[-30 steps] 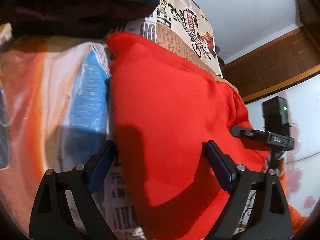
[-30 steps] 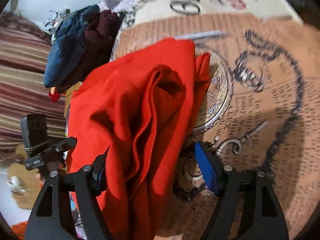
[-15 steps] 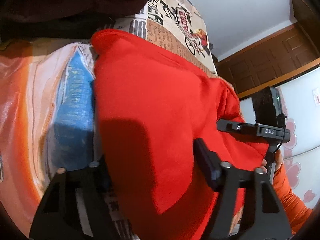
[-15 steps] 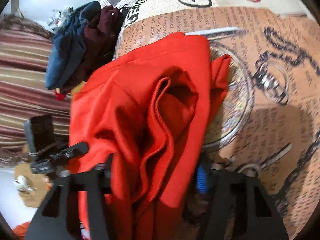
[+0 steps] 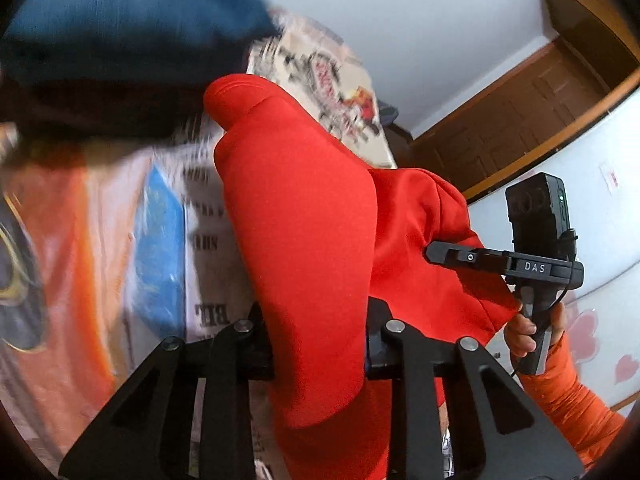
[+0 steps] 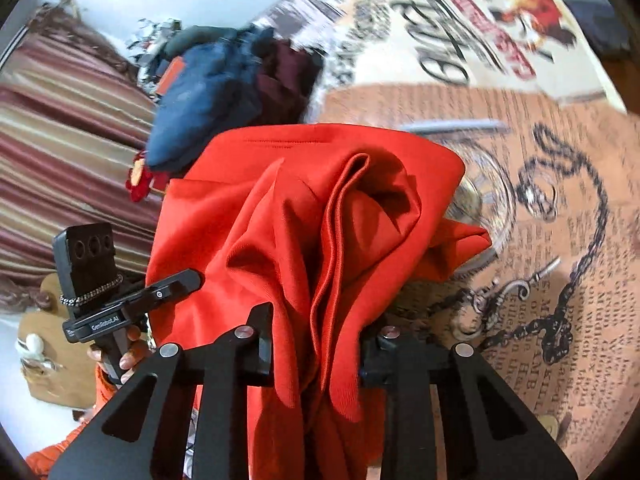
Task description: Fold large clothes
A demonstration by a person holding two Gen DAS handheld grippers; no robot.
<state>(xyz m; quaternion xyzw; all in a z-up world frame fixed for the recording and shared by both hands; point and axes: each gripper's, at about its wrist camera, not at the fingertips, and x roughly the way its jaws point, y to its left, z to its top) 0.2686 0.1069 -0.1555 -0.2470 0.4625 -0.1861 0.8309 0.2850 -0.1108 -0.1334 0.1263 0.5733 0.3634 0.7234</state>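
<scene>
A large red garment (image 5: 304, 216) lies bunched on a bed with a printed newspaper-pattern cover (image 6: 560, 208). My left gripper (image 5: 320, 344) is shut on one edge of the garment, the cloth pinched between its fingers. My right gripper (image 6: 316, 356) is shut on another folded edge of the red garment (image 6: 304, 208), with several layers between its fingers. Each gripper shows in the other's view: the right one (image 5: 520, 268) at the garment's far side, the left one (image 6: 120, 308) at the left.
A pile of dark blue and maroon clothes (image 6: 224, 84) sits at the head of the bed, also at the top left in the left wrist view (image 5: 120, 32). A striped curtain (image 6: 60, 128) hangs at left. A wooden door (image 5: 520, 120) and white wall are behind.
Both grippers went from open around the red garment to shut on it. The garment has been lifted and bunched toward the grippers.
</scene>
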